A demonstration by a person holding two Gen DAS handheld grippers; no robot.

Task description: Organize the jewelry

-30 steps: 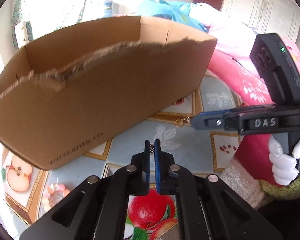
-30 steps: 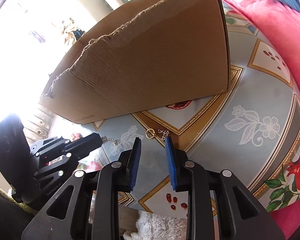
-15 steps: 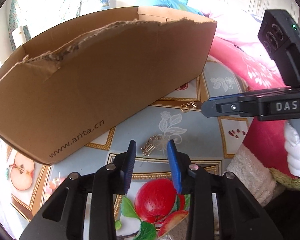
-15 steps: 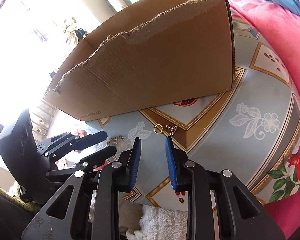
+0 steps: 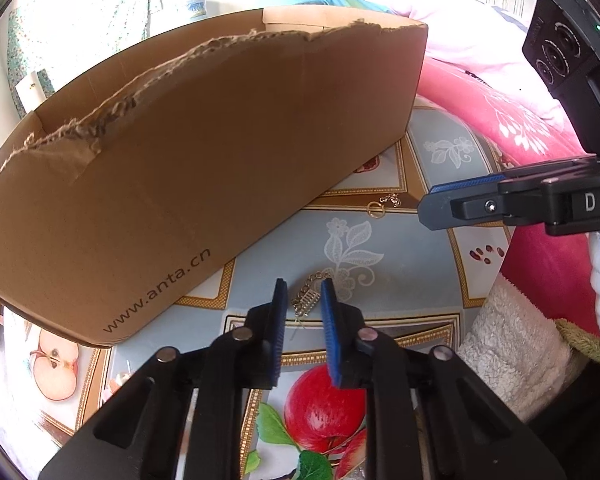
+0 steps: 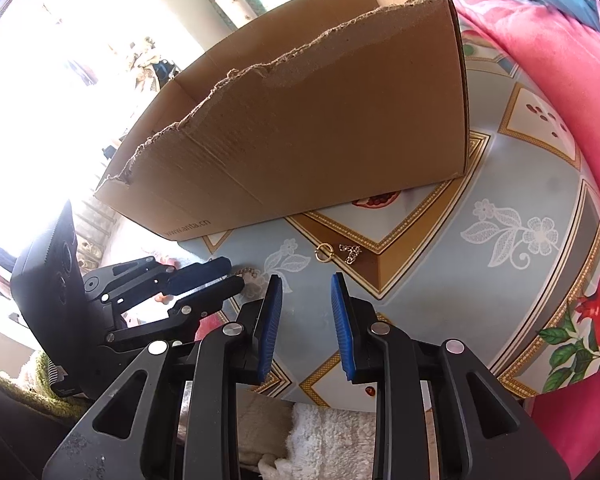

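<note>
Jewelry chain [image 5: 307, 298] lies beside torn cardboard box [image 5: 204, 152].

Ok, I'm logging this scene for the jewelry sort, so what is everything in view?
torn brown cardboard box: one, brown, on the table behind the jewelry.
silver chain piece: one, silver, on the table between the left tongs' pads, not pinched.
gold ring: one, gold, on the table in front of the box.
small silver chain: one, silver, just right of the ring.
fruit-patterned tablecloth: one, blue-grey with gold borders, covering the table.
pink blanket: one, pink, at the table's right side.
white fleece cloth: one, white, at the near table edge.
left tongs: black with blue pads, jaws just been closing around the chain piece.
right tongs: black with blue pads, open, empty.
</note>
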